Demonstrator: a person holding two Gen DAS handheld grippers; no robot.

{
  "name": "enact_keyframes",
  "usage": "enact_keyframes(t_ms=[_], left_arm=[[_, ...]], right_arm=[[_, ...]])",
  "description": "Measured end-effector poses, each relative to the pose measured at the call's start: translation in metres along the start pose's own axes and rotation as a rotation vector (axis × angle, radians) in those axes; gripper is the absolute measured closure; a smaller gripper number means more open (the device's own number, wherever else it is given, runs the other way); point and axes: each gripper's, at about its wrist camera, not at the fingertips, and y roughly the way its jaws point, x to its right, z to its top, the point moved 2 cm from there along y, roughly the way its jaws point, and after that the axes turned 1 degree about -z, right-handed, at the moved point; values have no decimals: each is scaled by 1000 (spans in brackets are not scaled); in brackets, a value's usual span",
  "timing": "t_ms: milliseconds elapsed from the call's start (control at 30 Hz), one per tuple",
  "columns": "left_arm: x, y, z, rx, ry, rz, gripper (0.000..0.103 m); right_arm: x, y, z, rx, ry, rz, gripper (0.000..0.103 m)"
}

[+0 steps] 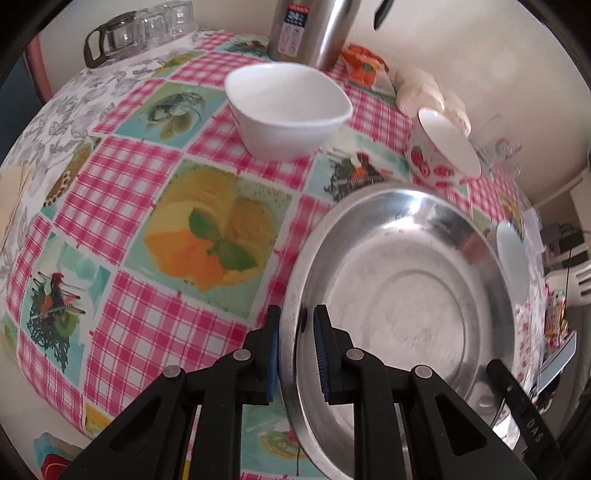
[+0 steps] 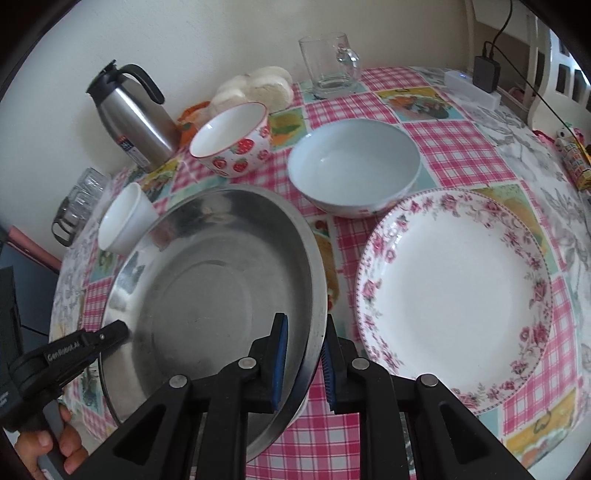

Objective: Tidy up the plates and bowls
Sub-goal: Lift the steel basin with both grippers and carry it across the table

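Note:
A wide steel plate point(image 1: 406, 291) point(image 2: 207, 288) is held by its rim from both sides. My left gripper point(image 1: 297, 314) is shut on its left rim, and my right gripper point(image 2: 306, 321) is shut on the opposite rim. Whether the plate touches the tablecloth I cannot tell. Behind it stand a plain white bowl point(image 1: 288, 107) point(image 2: 125, 221) and a strawberry-print bowl point(image 1: 439, 151) point(image 2: 232, 140). In the right wrist view a pale blue bowl point(image 2: 354, 166) and a pink floral plate point(image 2: 454, 295) lie to the right of the steel plate.
A steel thermos point(image 1: 310, 29) point(image 2: 133, 118) stands at the wall, with bread rolls point(image 2: 258, 88) and a glass mug point(image 2: 328, 62) further along. Glassware point(image 1: 147, 29) sits at the far left corner. A hand point(image 2: 48, 450) holds the left gripper. A chequered tablecloth point(image 1: 140, 206) covers the table.

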Motion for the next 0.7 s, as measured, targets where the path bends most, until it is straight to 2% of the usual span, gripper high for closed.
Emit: enact_keyframes(t_ms=[133, 700], left_arm=[[1, 7, -4, -42, -2, -8, 85], [-1, 4, -4, -35, -18, -16, 85]], right_arm=[[5, 5, -4, -28, 19, -32, 84], [2, 8, -4, -33, 3, -72, 82]])
